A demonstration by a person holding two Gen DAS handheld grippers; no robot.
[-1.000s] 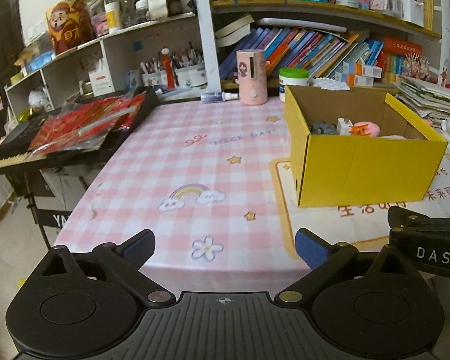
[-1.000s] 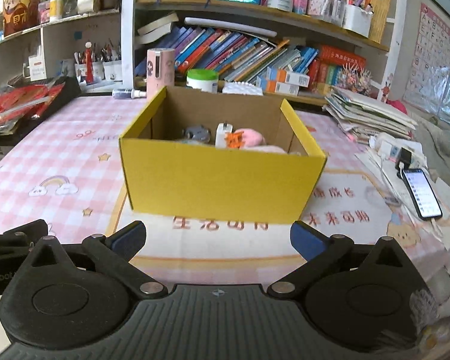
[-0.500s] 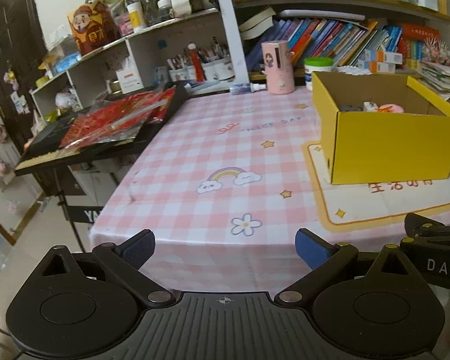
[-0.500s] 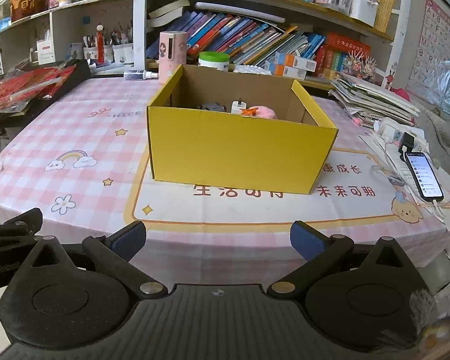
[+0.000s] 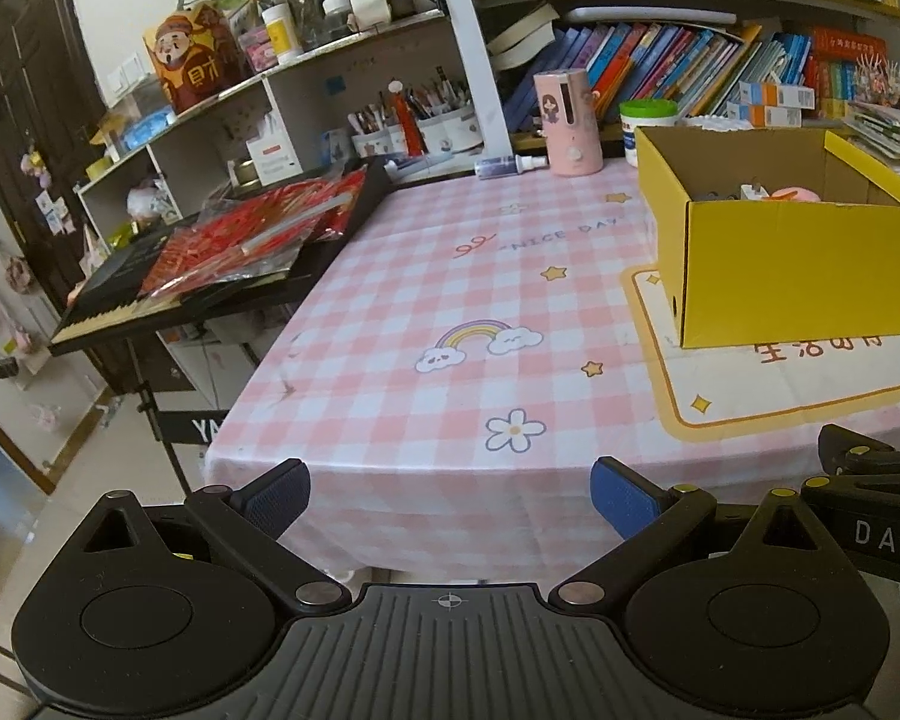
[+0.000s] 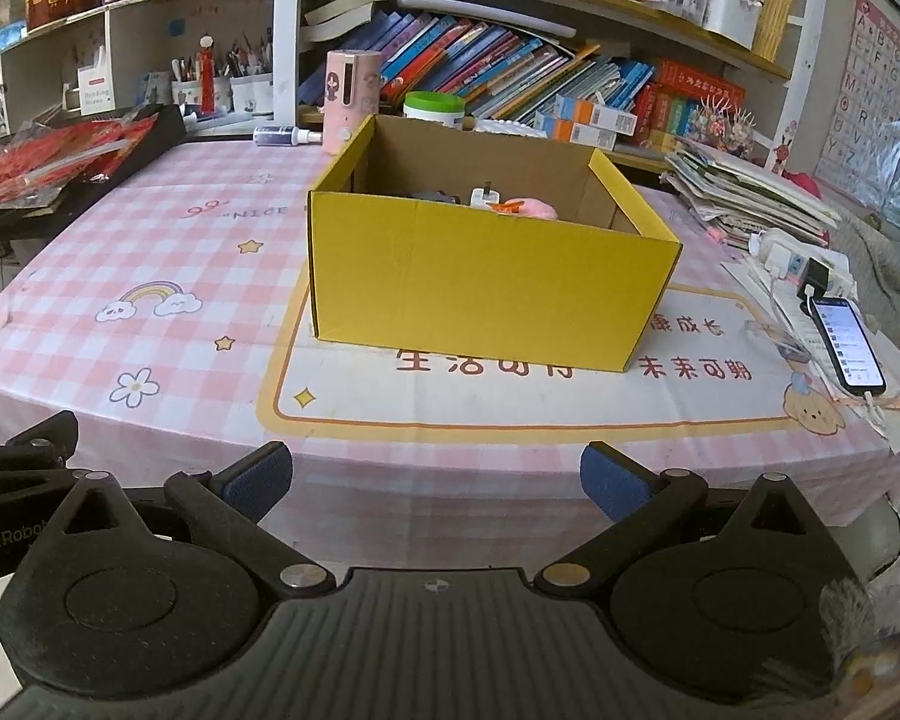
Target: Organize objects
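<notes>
The left gripper (image 5: 450,495) hangs off the near edge of the table (image 5: 450,300), its blue pads (image 5: 273,495) spread wide apart with nothing between them. The right gripper (image 6: 435,483) sits just beside it, also short of the table edge, its pads (image 6: 612,483) likewise wide apart and empty; part of each tool shows at the side of the other's view. Ahead of the right gripper an open yellow box (image 6: 486,288) stands on a cream mat (image 6: 510,396) printed with red characters, on the pink checked cloth. Inside the box, against the back, lie a grey item (image 6: 435,196), a white plug (image 6: 483,195) and a pink toy (image 6: 531,208) with an orange bit, all only partly seen over the front wall. Behind the box stand a pink dispenser (image 6: 351,102), a green-lidded tub (image 6: 435,105) and a small spray bottle (image 6: 285,135) lying flat. To the right a phone (image 6: 846,345) lies on a cable near a pile of papers (image 6: 744,192). To the left a keyboard (image 5: 210,264) carries red packets (image 5: 252,234). Bookshelves (image 6: 510,66) fill the back.
</notes>
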